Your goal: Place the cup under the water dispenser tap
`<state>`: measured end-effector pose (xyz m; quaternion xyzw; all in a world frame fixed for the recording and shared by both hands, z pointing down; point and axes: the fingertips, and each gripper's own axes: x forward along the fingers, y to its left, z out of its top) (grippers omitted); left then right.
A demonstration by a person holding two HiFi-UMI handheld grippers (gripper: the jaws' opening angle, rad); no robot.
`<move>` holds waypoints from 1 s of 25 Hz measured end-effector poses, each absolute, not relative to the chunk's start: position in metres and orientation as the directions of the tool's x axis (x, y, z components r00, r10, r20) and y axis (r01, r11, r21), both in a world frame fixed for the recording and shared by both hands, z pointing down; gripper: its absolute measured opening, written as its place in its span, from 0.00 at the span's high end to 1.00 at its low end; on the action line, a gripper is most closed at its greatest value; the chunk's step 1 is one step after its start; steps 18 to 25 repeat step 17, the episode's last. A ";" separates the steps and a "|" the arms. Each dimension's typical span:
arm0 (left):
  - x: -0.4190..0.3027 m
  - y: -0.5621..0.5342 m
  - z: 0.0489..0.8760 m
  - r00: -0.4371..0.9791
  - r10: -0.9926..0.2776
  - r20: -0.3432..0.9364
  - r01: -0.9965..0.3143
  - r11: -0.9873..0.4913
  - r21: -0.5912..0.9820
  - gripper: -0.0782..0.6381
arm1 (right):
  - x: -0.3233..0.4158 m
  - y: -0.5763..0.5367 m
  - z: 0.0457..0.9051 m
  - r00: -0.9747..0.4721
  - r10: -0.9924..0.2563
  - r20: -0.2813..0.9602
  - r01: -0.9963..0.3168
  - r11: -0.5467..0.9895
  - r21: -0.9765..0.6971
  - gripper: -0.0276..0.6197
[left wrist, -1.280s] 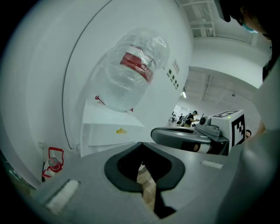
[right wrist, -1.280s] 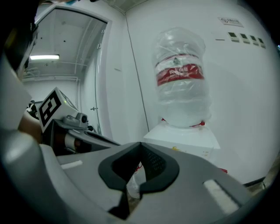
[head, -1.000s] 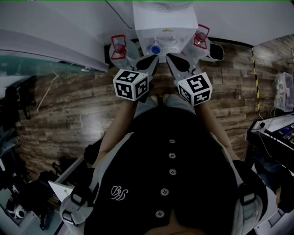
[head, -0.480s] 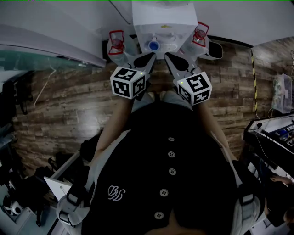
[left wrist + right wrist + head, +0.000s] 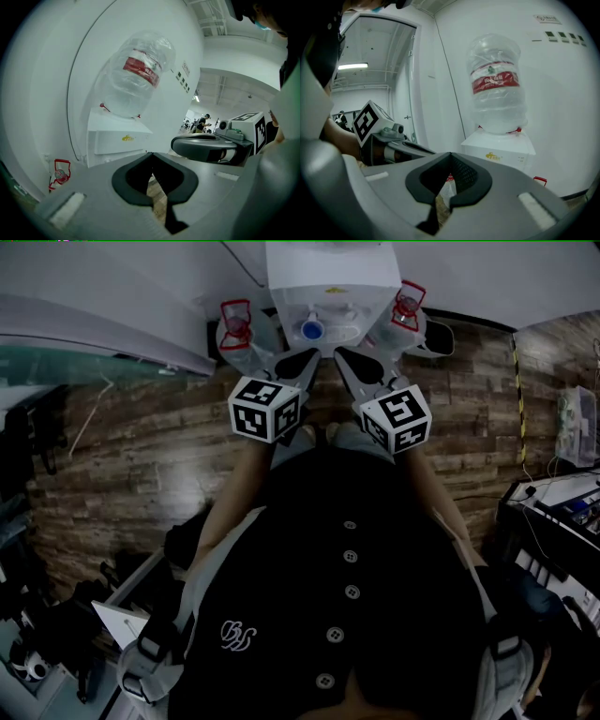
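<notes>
Wood-plank floor [image 5: 141, 465] runs to a white wall [image 5: 112, 287]; a cluttered desk [image 5: 553, 512] sits at the floor's right edge; a white water dispenser [image 5: 333, 277] stands on the floor against the wall, flanked by two spare bottles with red handles [image 5: 236, 329] [image 5: 406, 313]. The dispenser is a boxy white cabinet with a small yellow mark on its front, topped by an upturned clear water bottle [image 5: 496, 84] with a red label; a small round blue-and-white thing [image 5: 312, 331] sits at its front, and I cannot tell whether that is the cup. Both tools are held side by side before the person's dark buttoned top [image 5: 347, 596], angled slightly down toward the dispenser; the left tool [image 5: 151, 157] has its jaws closed with nothing between them; the right tool [image 5: 450, 155] is likewise closed and empty.
</notes>
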<state>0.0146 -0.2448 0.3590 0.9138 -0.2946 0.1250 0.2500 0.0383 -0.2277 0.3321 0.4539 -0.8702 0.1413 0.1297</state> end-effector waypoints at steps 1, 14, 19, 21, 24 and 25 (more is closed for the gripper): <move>0.015 -0.244 0.359 0.796 -0.474 0.375 -0.599 -0.701 0.386 0.89 | 0.038 -0.227 0.333 -0.554 -0.752 0.356 -0.826 0.549 -0.126 0.96; 0.020 -0.242 0.358 0.802 -0.469 0.369 -0.592 -0.702 0.396 0.89 | 0.041 -0.227 0.338 -0.549 -0.748 0.372 -0.826 0.554 -0.106 0.96; 0.021 -0.241 0.358 0.802 -0.468 0.372 -0.593 -0.702 0.395 0.89 | 0.042 -0.226 0.338 -0.546 -0.748 0.376 -0.827 0.553 -0.101 0.96; 0.021 -0.241 0.358 0.802 -0.468 0.372 -0.593 -0.702 0.395 0.89 | 0.042 -0.226 0.338 -0.546 -0.748 0.376 -0.827 0.553 -0.101 0.96; 0.021 -0.241 0.358 0.802 -0.468 0.372 -0.593 -0.702 0.395 0.89 | 0.042 -0.226 0.338 -0.546 -0.748 0.376 -0.827 0.553 -0.101 0.96; 0.021 -0.241 0.358 0.802 -0.468 0.372 -0.593 -0.702 0.395 0.89 | 0.042 -0.226 0.338 -0.546 -0.748 0.376 -0.827 0.553 -0.101 0.96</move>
